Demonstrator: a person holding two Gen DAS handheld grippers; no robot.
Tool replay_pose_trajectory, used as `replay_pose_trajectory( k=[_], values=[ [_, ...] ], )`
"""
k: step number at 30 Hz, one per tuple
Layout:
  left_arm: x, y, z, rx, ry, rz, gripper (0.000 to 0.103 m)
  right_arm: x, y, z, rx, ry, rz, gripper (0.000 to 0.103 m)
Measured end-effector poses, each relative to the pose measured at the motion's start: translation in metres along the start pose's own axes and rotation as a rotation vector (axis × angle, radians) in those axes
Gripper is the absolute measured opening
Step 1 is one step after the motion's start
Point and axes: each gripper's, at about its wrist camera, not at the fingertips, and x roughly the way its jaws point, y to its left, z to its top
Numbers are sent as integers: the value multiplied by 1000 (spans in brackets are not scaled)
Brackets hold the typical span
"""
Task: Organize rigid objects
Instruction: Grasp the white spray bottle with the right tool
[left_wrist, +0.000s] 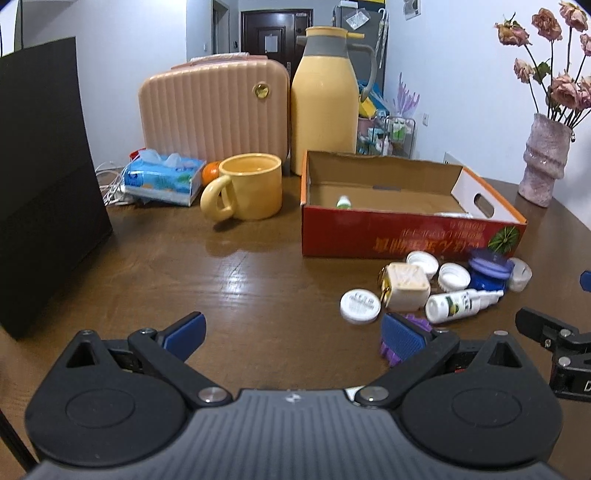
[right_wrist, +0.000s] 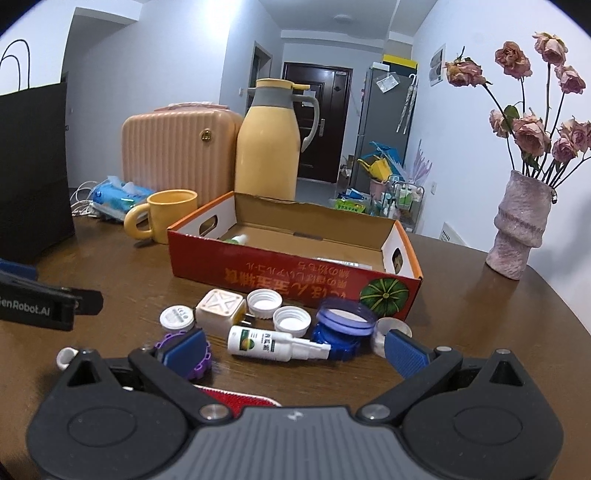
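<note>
A red cardboard box (left_wrist: 406, 236) (right_wrist: 295, 273) stands open on the brown table, with a small green-capped bottle (right_wrist: 238, 240) and a tube (left_wrist: 452, 214) inside. In front of it lie a white spray bottle (right_wrist: 273, 343), a blue jar (right_wrist: 341, 328), a cream plug adapter (right_wrist: 221, 306), two white caps (right_wrist: 264, 302), a round white lid (right_wrist: 177, 317) and a purple gear-shaped piece (right_wrist: 201, 365). My right gripper (right_wrist: 295, 350) is open, and the spray bottle lies untouched between its fingers. My left gripper (left_wrist: 291, 334) is open over bare table, left of the pile.
A yellow mug (left_wrist: 247, 188), yellow jug (left_wrist: 325, 99), pink case (left_wrist: 214, 107) and tissue pack (left_wrist: 162, 177) stand behind. A black bag (left_wrist: 40, 177) walls off the left. A vase of dried roses (right_wrist: 517, 232) sits at the right, near the table's curved edge.
</note>
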Motion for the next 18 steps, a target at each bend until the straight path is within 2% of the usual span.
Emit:
replay_pose_trajectory(
  k=[5,18],
  values=[
    [1,7,-6,-5,17,4,103,7,3,0,5,19,6,103],
    [10,25,-14,-16,53,10,103,62,0,-2,12,53,47,103]
  ],
)
